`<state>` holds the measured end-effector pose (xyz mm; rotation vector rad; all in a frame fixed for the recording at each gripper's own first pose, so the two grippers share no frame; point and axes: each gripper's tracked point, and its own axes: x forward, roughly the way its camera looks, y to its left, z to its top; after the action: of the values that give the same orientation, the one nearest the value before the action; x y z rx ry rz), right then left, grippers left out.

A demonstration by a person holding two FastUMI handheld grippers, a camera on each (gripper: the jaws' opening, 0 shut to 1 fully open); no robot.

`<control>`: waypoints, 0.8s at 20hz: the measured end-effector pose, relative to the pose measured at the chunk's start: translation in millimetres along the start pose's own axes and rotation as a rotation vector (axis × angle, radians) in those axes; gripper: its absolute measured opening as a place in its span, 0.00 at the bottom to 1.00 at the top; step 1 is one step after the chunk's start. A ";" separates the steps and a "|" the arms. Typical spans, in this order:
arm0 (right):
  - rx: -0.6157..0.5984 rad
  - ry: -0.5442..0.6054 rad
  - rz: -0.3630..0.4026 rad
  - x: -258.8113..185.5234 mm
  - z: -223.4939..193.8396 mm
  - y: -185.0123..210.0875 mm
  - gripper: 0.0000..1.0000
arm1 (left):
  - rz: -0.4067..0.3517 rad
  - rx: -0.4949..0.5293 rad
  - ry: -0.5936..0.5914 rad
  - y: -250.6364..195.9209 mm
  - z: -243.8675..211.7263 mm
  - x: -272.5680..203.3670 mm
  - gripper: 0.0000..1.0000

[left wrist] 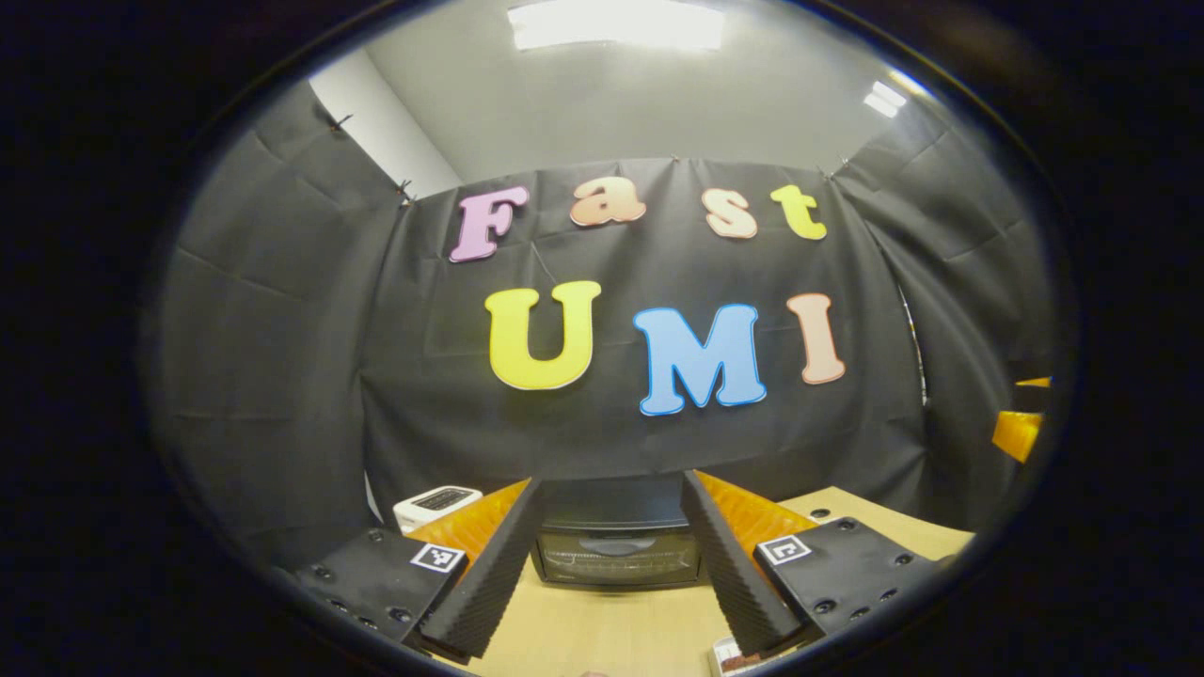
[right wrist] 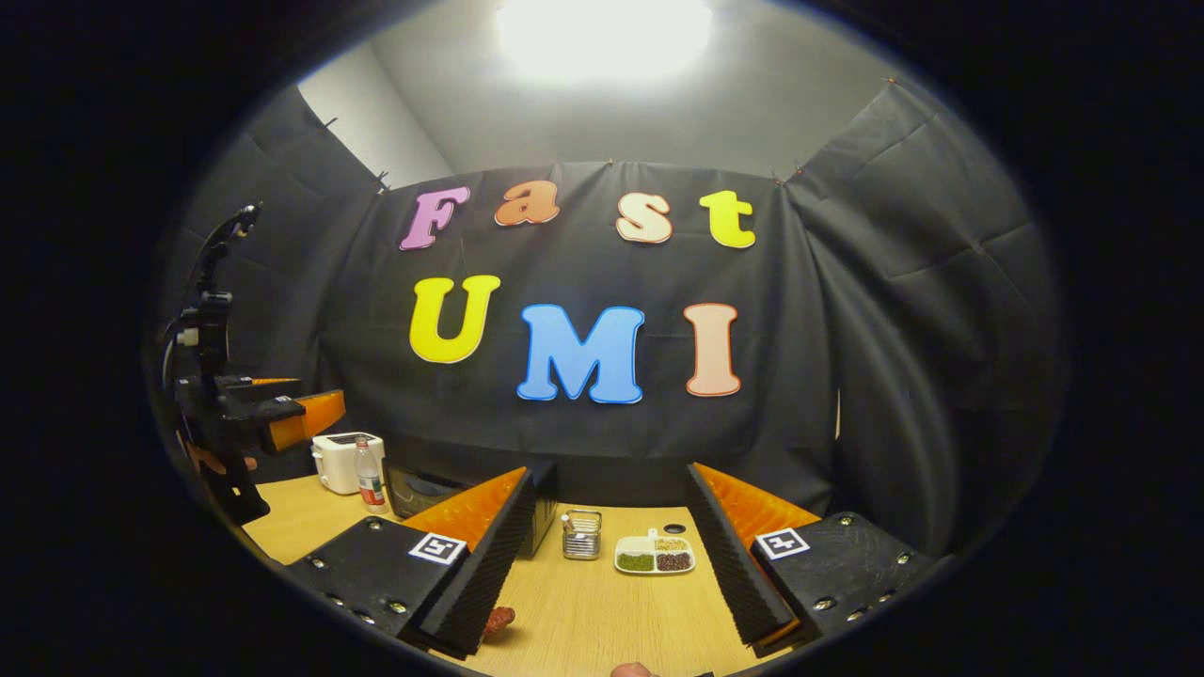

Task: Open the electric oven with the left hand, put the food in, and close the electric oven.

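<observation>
Booth: black cloth walls around a pale wooden table (right wrist: 602,611).
Left gripper (left wrist: 611,574): fingers spread wide, empty, aimed at the oven.
Oven: dark boxy electric oven (left wrist: 616,545) with a glass door, shut, at the table's back edge; likely stiff and hinged (handle too dim to place), so grip its top edge.
Right gripper (right wrist: 607,574): wide apart, empty.
Food: small reddish piece (right wrist: 499,619) beside the right gripper's left finger, probably light and soft.

Harsh ceiling-light (right wrist: 602,38) glare overhead, dim booth below, fisheye bending at the edges.
</observation>
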<state>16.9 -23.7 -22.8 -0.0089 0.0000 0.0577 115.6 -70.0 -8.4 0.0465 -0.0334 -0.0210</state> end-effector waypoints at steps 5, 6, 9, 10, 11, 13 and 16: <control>-0.017 0.023 -0.059 17.7 -3.3 4.0 0.96 | -0.032 -0.028 0.033 9.9 -32.5 61.7 1.00; -0.019 0.029 -0.074 20.7 -3.7 5.5 0.96 | -0.041 -0.029 0.042 10.4 -38.5 72.7 1.00; -0.019 0.045 -0.120 28.2 -5.9 6.7 0.96 | -0.073 -0.031 0.073 11.3 -63.9 107.5 0.96; -0.022 0.055 -0.136 29.7 -9.8 6.5 0.96 | -0.086 -0.029 0.081 9.7 -70.0 117.9 0.94; -0.026 0.066 -0.152 31.2 -11.4 6.1 0.96 | -0.097 -0.024 0.090 8.1 -76.9 128.0 0.93; -0.036 0.079 -0.183 32.1 -13.3 4.7 0.96 | -0.119 -0.019 0.109 2.7 -93.2 146.9 0.91; -0.048 0.097 -0.234 29.6 -16.4 1.1 0.96 | -0.146 -0.021 0.150 -5.8 -123.1 171.5 0.97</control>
<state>46.4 -21.0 -39.2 -0.0593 0.0940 -0.1767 291.0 -73.8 -125.9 0.0289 0.1205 -0.1633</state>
